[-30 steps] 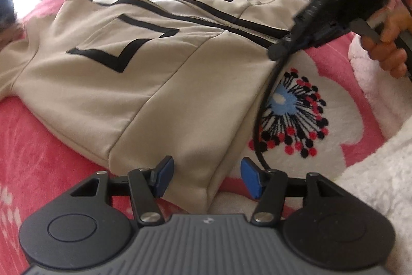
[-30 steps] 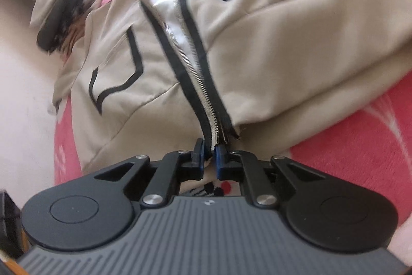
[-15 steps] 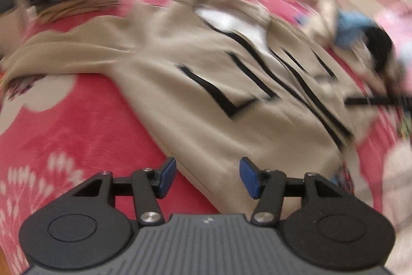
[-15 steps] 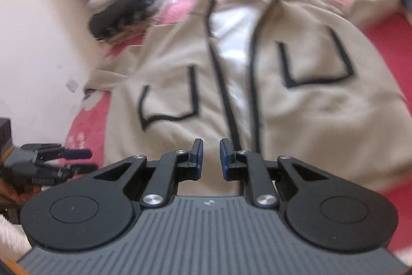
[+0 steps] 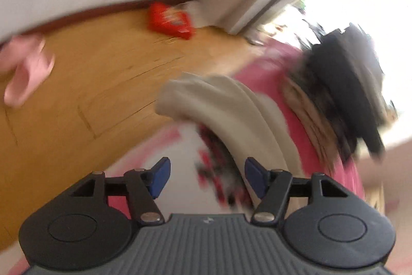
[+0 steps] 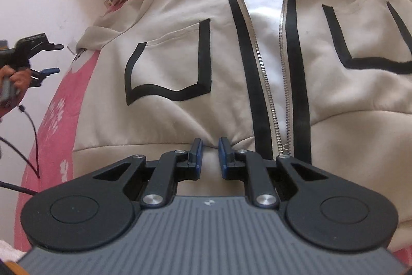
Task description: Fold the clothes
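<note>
Both tongs hold nothing. Left tongs point(image 5: 207, 178) are spreading wider, blue pads well apart with only blurred bedding behind the gap; right tongs point(image 6: 210, 155) stand nearly pressed together, a narrow slit left between the pads and no cloth pinched in it, hovering at the hem of the beige jacket point(image 6: 180, 63).

That jacket lies spread face up on the bed's pink flowered cover point(image 6: 59, 105), its zipper point(image 6: 270, 94) open most of the way down between two black bands, showing a white lining. A black L-shaped trim marks each pocket. The right tongs sit just left of the zipper's lower end.

From the right wrist view, the left tongs appear at the far left, off the bed's edge, gripped by a hand point(image 6: 11, 80), with a dark cable point(image 6: 31, 135) hanging beneath.

The left wrist view is heavily blurred. One beige sleeve point(image 5: 219, 110) of the jacket curves over the bed's edge ahead of the tongs. A stack of folded dark and tan clothes point(image 5: 342, 94) rests on the cover to the right. Beyond the bed lies a wooden floor point(image 5: 90, 94) with a pink slipper point(image 5: 25, 74) and a red packet point(image 5: 170, 19) near the wall
</note>
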`<state>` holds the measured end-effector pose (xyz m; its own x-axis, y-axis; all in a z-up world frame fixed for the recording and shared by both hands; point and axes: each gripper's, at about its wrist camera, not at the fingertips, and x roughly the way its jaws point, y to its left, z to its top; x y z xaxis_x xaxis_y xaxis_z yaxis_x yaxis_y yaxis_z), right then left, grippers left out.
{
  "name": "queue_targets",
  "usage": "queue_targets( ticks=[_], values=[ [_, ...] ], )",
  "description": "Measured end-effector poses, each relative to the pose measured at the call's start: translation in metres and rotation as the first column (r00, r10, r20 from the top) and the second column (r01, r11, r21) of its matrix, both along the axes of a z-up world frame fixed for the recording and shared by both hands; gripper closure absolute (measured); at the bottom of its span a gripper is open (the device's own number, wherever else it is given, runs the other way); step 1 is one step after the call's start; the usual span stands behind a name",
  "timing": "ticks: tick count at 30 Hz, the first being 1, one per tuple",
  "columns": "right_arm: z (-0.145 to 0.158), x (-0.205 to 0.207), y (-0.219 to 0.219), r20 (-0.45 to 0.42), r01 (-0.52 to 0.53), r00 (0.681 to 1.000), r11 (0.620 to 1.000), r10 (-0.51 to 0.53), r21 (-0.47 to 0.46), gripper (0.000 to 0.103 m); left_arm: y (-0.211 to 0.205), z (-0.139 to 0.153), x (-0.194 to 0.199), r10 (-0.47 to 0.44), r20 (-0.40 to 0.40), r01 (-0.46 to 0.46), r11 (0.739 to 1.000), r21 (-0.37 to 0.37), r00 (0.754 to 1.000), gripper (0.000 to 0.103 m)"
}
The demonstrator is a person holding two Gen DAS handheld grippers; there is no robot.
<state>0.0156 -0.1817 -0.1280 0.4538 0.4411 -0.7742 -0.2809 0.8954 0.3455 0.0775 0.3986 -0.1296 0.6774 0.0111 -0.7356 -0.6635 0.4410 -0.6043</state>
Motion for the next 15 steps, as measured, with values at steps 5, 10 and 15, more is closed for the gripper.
queue_targets(
  ticks=[5, 10, 15],
  values=[
    [0.001, -0.001, 0.003, -0.005, 0.005, 1.0, 1.0, -0.005, -0.02, 0.09, 0.036, -0.041, 0.03, 0.149, 0.023, -0.142, 0.972, -0.189, 0.989, 0.038],
    [0.0, -0.001, 0.01, -0.007, 0.015, 1.0, 0.999, -0.015, -0.035, 0.09, 0.039, -0.065, 0.048, 0.241, -0.013, -0.238, 0.946, -0.221, 0.97, 0.055],
    [0.0, -0.002, 0.012, 0.003, 0.01, 1.0, 0.999, -0.01, -0.048, 0.09, 0.034, -0.043, 0.047, 0.272, 0.03, -0.269, 0.96, -0.079, 0.962, 0.096]
  ],
)
